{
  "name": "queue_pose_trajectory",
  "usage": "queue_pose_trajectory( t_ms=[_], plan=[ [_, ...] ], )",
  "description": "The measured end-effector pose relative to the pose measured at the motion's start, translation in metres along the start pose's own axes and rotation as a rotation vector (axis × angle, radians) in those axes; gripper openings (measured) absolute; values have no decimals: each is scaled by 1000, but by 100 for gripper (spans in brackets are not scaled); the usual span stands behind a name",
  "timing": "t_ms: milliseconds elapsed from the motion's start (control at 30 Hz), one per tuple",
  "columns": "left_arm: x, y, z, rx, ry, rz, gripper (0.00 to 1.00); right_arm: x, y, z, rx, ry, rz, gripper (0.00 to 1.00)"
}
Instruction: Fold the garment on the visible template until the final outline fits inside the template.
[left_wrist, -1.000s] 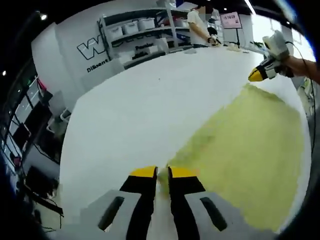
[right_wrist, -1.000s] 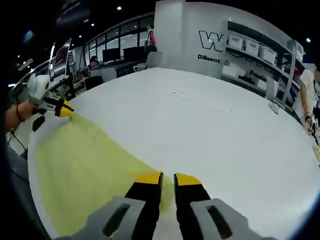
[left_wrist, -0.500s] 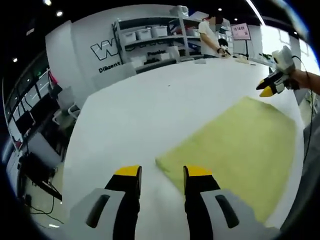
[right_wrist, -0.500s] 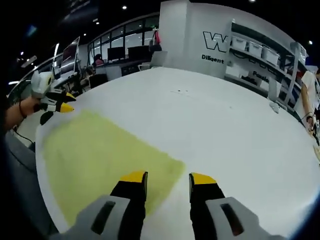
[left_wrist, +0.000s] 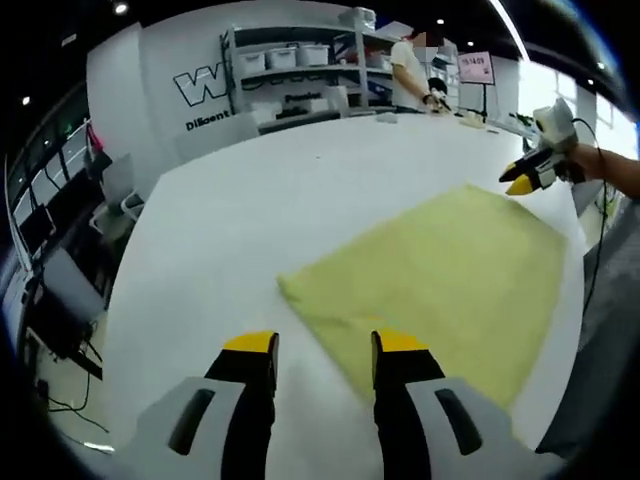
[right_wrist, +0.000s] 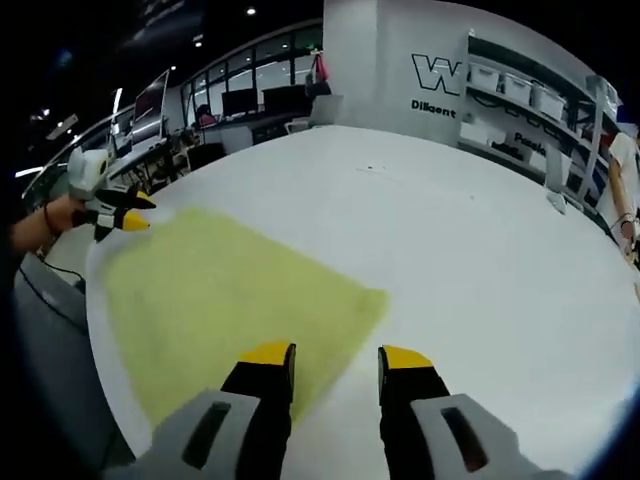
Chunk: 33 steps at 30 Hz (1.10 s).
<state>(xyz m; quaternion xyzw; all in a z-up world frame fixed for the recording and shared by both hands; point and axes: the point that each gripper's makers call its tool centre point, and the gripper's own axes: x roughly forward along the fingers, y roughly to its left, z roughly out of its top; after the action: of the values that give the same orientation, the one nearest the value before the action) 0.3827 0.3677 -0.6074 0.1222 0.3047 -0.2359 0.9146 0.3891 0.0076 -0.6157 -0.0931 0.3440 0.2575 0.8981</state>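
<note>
garment (left_wrist: 440, 275) lies flat on the table (left_wrist: 230, 220), seemingly ready for folding, both grippers (left_wrist: 325, 345) (right_wrist: 338, 355) wide apart, gripping nothing.

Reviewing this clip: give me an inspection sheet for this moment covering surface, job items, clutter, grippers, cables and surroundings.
Surface: white table, broad and bare around the cloth.
Job's things: yellow garment lies flat as one rectangle near the table's edge; no template outline can be made out.
Clutter: small items at the far table edge, too small to identify.
Grippers: left gripper open, its jaws either side of a garment corner, not gripping; right gripper open above another garment corner.
Cables: a dark cable trails from the right gripper's hand.
Surroundings: shelving with bins, wall lettering, a person standing at the far side.
</note>
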Motion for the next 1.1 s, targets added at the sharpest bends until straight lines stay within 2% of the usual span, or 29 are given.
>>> queue_pose_trajectory(
  t_ms=[100, 233, 300, 400, 500, 600, 733, 967, 1100],
  plan=[
    [-2, -9, -6, -88, 1, -44, 27, -3, 2, -6, 2, 13, 4, 28],
    [-8, -14, -13, -106, -10, -61, 27, -8, 8, -15, 6, 30, 22, 29],
    [-11, -17, -16, -117, -8, -71, 26, -9, 12, -18, 24, 17, 27, 31],
    [-16, -21, -24, -158, 1, -82, 24, -9, 19, -24, 38, 24, 55, 31],
    [-20, -24, -28, -162, -2, -85, 24, -12, 25, -28, 19, 33, 63, 29],
    [-26, -32, -32, -164, 2, -109, 25, -16, 32, -33, 28, 44, 95, 23],
    [-34, -41, -38, -175, 13, -122, 23, -21, 39, -39, 59, 48, 130, 22],
    [-43, -56, -44, -219, 15, -152, 20, -29, 51, -49, 58, 34, 165, 17],
    [-46, -61, -52, -242, 34, -145, 20, -35, 51, -54, 96, 17, 170, 17]
  ],
)
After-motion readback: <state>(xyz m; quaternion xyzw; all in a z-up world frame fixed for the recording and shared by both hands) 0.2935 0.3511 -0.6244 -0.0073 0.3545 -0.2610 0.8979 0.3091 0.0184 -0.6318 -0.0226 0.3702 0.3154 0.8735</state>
